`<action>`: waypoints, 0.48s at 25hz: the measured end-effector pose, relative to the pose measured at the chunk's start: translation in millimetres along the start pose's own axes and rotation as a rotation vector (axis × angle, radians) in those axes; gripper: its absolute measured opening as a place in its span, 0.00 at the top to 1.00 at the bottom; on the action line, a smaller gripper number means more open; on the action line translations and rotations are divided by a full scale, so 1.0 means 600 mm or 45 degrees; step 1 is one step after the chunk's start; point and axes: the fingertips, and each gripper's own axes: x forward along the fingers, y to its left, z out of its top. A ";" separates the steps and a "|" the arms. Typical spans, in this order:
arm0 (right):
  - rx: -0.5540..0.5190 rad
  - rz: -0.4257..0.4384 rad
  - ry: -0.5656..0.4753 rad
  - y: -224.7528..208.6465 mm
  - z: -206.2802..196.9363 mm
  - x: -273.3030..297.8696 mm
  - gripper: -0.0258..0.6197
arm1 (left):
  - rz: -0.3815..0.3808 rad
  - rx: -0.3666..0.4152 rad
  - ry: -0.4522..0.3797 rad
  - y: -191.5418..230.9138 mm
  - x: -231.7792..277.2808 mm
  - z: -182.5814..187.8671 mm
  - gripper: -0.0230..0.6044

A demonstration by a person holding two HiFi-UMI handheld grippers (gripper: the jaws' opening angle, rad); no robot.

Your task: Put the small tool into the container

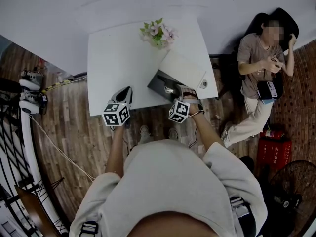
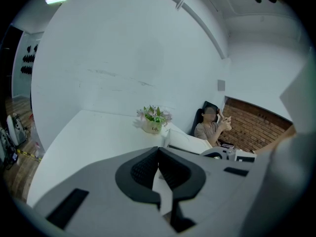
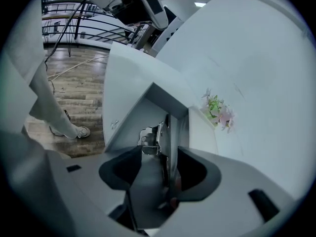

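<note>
A dark grey container (image 1: 159, 86) with a raised white lid (image 1: 183, 67) stands at the front right of the white table (image 1: 113, 58). The small metal tool (image 1: 169, 89) lies inside it. In the right gripper view the tool (image 3: 154, 138) stands upright against the container's inner wall (image 3: 129, 118), between my right gripper's (image 3: 160, 158) widely parted jaws, and the pads do not press on it. The right gripper (image 1: 188, 91) hovers over the container's near side. My left gripper (image 1: 126, 94) is shut and empty at the table's front edge; its tips (image 2: 158, 154) meet.
A pot of flowers (image 1: 158, 33) sits at the table's far side, behind the lid. A person (image 1: 261, 58) sits to the right of the table, near a red box (image 1: 274, 151) and a fan (image 1: 292, 191). A railing and gear stand at the left (image 1: 29, 100).
</note>
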 end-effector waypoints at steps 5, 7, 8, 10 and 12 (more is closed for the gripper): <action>0.046 -0.068 -0.027 -0.010 0.003 -0.028 0.71 | -0.019 0.013 -0.001 -0.016 -0.003 -0.003 0.95; 0.067 -0.096 -0.039 -0.013 0.004 -0.040 0.74 | -0.025 0.021 -0.004 -0.024 -0.005 -0.004 0.95; 0.081 -0.108 -0.045 -0.014 0.004 -0.047 0.77 | -0.027 0.024 -0.005 -0.027 -0.007 -0.004 0.95; 0.111 -0.131 -0.053 -0.015 0.005 -0.059 0.83 | -0.032 0.033 -0.008 -0.032 -0.010 -0.003 0.95; 0.153 -0.153 -0.060 -0.016 0.005 -0.071 0.87 | -0.037 0.044 -0.008 -0.035 -0.012 -0.002 0.95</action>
